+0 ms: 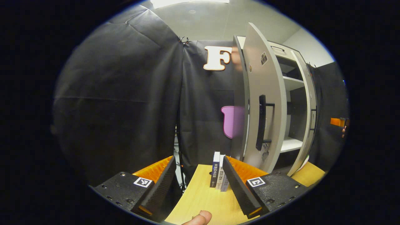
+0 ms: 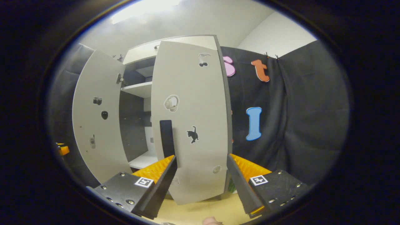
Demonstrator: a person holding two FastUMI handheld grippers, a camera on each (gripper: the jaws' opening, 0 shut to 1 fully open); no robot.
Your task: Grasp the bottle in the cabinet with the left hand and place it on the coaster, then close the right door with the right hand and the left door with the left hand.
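Left gripper (image 1: pixel 198 182) jaws apart, books (image 1: pixel 218 170) between them on the bench (image 1: pixel 200 200), left door (image 1: pixel 265 109) ajar beyond, right gripper (image 2: pixel 201 184) jaws apart before the right door (image 2: pixel 190 118), bottle hidden.

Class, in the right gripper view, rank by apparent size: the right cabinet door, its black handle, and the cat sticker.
1. right cabinet door, largest, though nearness inflates it
2. black handle
3. cat sticker

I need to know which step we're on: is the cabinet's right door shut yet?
Not shut. In the right gripper view the right door stands ajar before the open right gripper, shelves visible beside it.
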